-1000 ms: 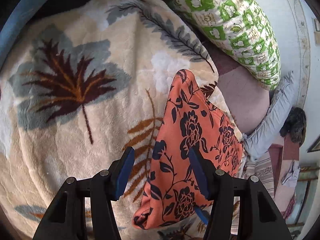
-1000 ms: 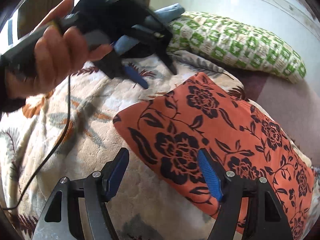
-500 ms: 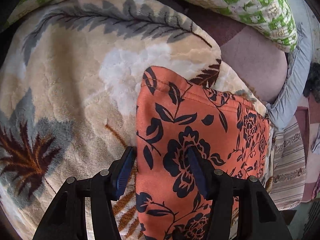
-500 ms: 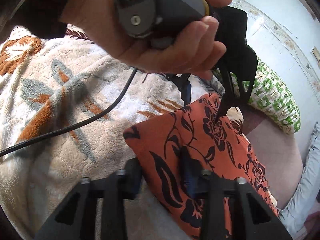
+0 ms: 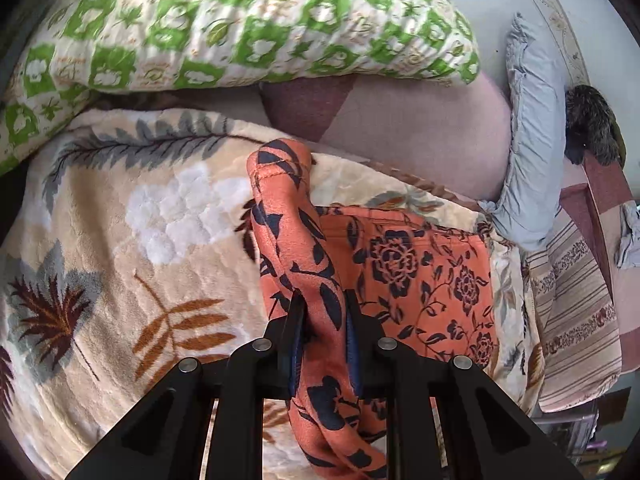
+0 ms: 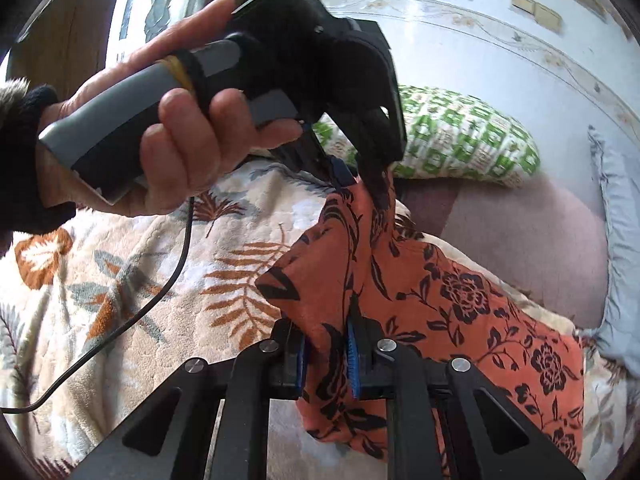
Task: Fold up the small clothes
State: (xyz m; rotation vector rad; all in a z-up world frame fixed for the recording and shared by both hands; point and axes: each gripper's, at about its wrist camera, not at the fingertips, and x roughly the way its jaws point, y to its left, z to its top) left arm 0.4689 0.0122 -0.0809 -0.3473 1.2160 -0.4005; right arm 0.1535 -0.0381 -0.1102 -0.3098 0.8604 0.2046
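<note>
An orange garment with dark flowers (image 5: 420, 264) lies on a cream leaf-print blanket (image 5: 120, 240). My left gripper (image 5: 322, 320) is shut on the garment's left edge, which is bunched and raised off the blanket. My right gripper (image 6: 326, 344) is shut on the garment's near corner (image 6: 320, 280) and lifts it. In the right wrist view the left gripper (image 6: 360, 176), held in a hand, pinches the far corner of the same edge. The rest of the garment (image 6: 500, 320) stays flat on the blanket.
A green-and-white patterned pillow (image 5: 240, 28) lies behind the blanket, against a pale wall (image 6: 480, 60). A grey pillow (image 5: 532, 128) and striped cloth (image 5: 576, 320) are at the right. A black cable (image 6: 120, 320) trails over the blanket at the left.
Both grippers went from open above the flat garment to shut on its left edge. That edge is now lifted and bunched off the blanket.
</note>
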